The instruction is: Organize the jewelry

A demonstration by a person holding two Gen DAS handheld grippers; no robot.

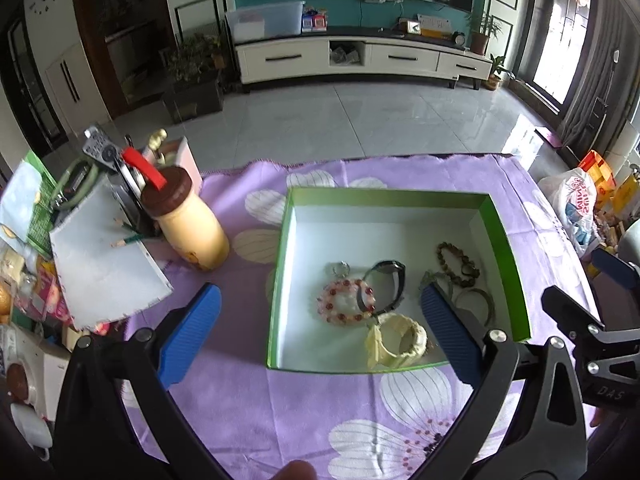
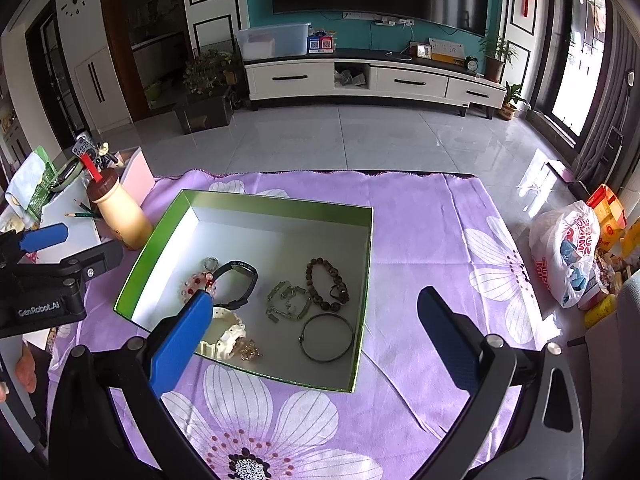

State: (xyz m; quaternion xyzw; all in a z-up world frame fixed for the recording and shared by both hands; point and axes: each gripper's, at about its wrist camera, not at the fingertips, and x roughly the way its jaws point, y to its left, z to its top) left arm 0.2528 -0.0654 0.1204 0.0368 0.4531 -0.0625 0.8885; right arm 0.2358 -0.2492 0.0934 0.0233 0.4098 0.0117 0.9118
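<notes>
Jaws of the left gripper (image 1: 318, 310) and right gripper (image 2: 316, 314) gape wide, holding nothing. Below them the jewelry lies in the green box (image 2: 362, 280) on the purple cloth (image 2: 432, 216). Only the right view bares the thin bangle (image 2: 327, 337) and metal link bracelet (image 2: 289, 301); the left gripper's finger (image 1: 450, 332) hides most of these. The black watch (image 1: 389, 283) shows clearly there.

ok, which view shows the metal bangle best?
Right wrist. The bangle lies fully visible in the box, near its front right corner, nothing across it. In the left wrist view the bangle is partly hidden behind a blue gripper finger and only an arc shows.
</notes>
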